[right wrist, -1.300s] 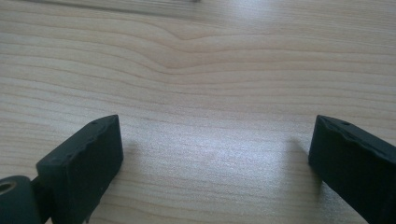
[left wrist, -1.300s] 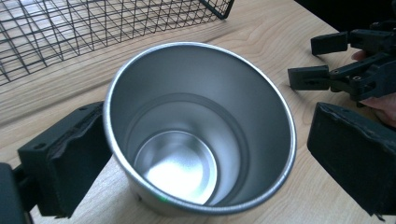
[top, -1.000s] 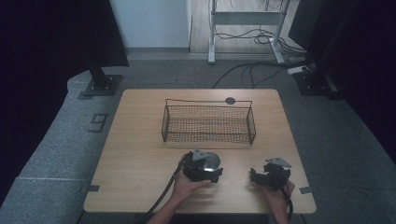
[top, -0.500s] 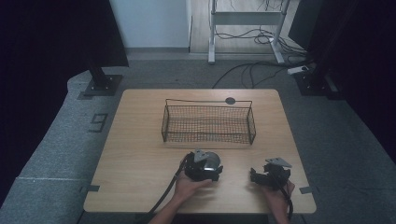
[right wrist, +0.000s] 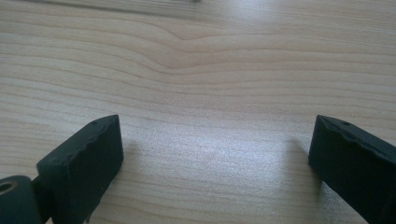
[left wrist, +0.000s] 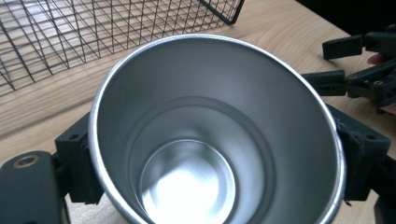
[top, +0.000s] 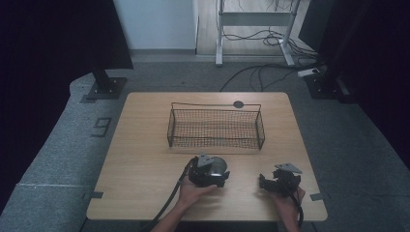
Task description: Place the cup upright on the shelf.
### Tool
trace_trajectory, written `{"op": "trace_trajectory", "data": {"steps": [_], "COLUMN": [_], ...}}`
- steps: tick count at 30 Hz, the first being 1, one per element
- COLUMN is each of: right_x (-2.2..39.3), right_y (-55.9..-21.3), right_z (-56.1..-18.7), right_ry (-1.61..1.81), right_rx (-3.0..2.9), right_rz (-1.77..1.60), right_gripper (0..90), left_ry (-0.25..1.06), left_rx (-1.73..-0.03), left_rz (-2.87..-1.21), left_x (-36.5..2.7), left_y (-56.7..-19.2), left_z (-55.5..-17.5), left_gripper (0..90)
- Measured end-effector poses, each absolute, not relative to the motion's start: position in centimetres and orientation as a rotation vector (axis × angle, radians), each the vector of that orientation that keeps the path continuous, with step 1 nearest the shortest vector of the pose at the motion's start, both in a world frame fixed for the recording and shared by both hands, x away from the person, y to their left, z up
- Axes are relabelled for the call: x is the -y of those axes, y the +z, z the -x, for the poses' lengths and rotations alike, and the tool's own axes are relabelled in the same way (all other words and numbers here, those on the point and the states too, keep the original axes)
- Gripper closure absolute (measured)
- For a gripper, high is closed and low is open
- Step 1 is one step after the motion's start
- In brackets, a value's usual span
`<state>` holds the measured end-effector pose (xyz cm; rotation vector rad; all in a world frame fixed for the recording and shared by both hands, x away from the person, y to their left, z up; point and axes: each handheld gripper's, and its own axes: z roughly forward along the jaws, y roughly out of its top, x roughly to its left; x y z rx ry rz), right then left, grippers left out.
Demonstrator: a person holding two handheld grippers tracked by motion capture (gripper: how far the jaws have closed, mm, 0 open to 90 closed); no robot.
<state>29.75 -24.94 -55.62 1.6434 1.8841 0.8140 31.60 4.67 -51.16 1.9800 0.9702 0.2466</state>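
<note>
Two grippers are seen at the near edge of the wooden table (top: 145, 159), and little has altered between the earlier pictures and this one. The left gripper (top: 209, 170) is clamped on a steel cup (left wrist: 215, 135), its black jaws pressed against the cup's outer wall on either side, just below the rim. In the left gripper view the cup's open mouth is faced directly and its bare, shiny bottom is visible; nothing is held inside it. Compared with the picture from a second ago, the cup and the left gripper appear shifted only a trace toward the right and the far side, so a lift or carry is judged to be barely begun, if begun at all.

The right gripper (top: 282, 180) is held low over the table at the near right, with its jaws spread wide and nothing between them; bare wood grain is seen in the gap in the right gripper view. Its place is unchanged across the three high views.

The wire basket (top: 216, 127) stands on the far half of the table, empty, just beyond the cup. In the left gripper view its mesh wall is seen close behind the cup's rim. The cup is judged to be bound for that basket, and the grip on it looks secure enough for the move.
</note>
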Motion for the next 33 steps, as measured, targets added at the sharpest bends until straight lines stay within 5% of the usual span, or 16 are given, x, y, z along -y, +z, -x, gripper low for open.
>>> {"op": "trace_trajectory", "data": {"steps": [33], "right_x": [24.9], "right_y": [-55.6], "right_z": [-29.7], "right_ry": [0.814], "right_rx": [-1.884], "right_rz": [-1.643], "right_gripper": [3.1], "left_ry": [0.266], "left_rx": [-0.985], "left_rz": [-1.932], "left_x": [-6.9], "left_y": [-48.3], "left_z": [-32.1], "left_gripper": [12.7]}}
